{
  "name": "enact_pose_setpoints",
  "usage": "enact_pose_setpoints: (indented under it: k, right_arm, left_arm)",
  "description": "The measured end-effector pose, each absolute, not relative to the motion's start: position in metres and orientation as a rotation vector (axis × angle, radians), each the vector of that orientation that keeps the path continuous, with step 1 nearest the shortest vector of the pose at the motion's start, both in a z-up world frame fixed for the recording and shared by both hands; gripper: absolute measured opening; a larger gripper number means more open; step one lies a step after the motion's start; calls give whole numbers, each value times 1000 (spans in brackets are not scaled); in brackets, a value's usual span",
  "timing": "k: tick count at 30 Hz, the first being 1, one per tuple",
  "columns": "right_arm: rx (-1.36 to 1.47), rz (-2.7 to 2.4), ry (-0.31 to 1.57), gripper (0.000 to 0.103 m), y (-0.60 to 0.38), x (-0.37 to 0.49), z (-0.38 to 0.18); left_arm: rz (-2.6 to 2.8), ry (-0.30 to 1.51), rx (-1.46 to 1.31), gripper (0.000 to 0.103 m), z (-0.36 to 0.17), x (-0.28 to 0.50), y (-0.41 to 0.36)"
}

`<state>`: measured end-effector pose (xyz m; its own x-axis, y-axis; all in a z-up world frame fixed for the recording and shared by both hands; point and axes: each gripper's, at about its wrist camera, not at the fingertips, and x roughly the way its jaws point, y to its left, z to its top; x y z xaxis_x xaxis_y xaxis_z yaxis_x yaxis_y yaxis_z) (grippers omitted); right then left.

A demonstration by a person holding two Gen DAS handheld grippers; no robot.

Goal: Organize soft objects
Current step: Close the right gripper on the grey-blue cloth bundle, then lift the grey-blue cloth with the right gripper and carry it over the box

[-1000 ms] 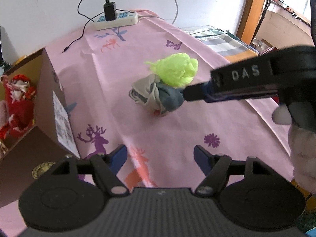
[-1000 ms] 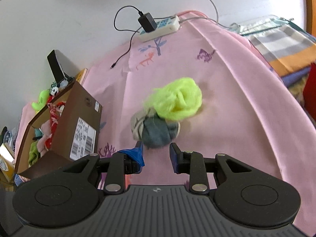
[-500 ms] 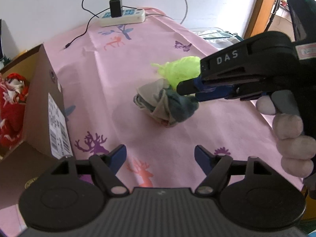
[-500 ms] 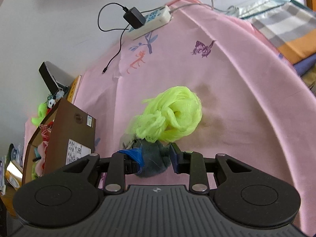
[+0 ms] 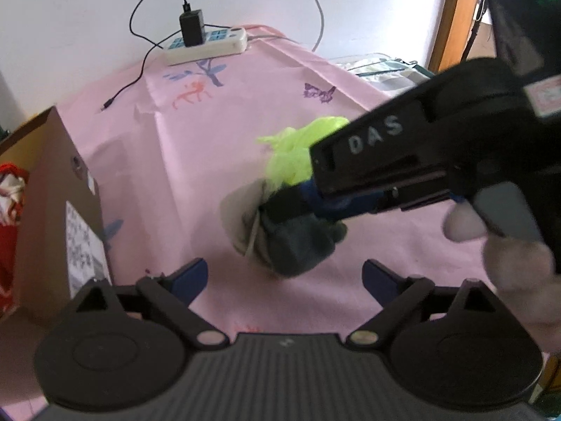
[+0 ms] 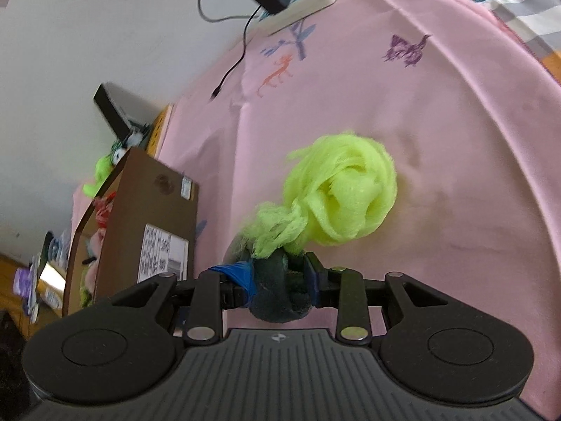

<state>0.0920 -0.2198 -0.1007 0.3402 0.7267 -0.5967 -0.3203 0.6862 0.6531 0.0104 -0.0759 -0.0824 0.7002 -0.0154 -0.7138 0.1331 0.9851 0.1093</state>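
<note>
A balled grey cloth bundle [image 5: 280, 242] lies on the pink tablecloth [image 5: 210, 161], with a neon yellow-green fluffy bundle [image 5: 298, 154] just behind it. My right gripper [image 6: 278, 277] is shut on the grey bundle [image 6: 277, 294]; the neon bundle [image 6: 340, 193] sits just beyond its fingertips. The right gripper also shows in the left wrist view [image 5: 291, 207], reaching in from the right. My left gripper [image 5: 284, 277] is open and empty, just in front of the grey bundle.
A brown cardboard box [image 5: 63, 210] holding soft toys stands at the left; it also shows in the right wrist view [image 6: 140, 217]. A white power strip [image 5: 207, 44] with a black adapter lies at the table's far edge. Folded striped fabric [image 6: 519, 10] lies off the right side.
My right gripper moved forward onto the grey bundle and closed on it. My left gripper moved closer to the bundles and stayed open.
</note>
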Motion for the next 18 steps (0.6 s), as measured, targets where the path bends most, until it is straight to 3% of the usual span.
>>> enact_pose_setpoints:
  k: [6, 9, 18]
  right_arm:
    - [523, 712, 1032, 15, -225, 96, -107]
    - [519, 736, 1047, 15, -224, 95, -107]
    - [540, 755, 1076, 15, -225, 74, -109]
  left_arm:
    - [-88, 801, 143, 93, -89, 27, -74]
    - [-107, 812, 163, 72, -91, 31, -77]
    - [-131, 821, 193, 67, -90, 12, -79]
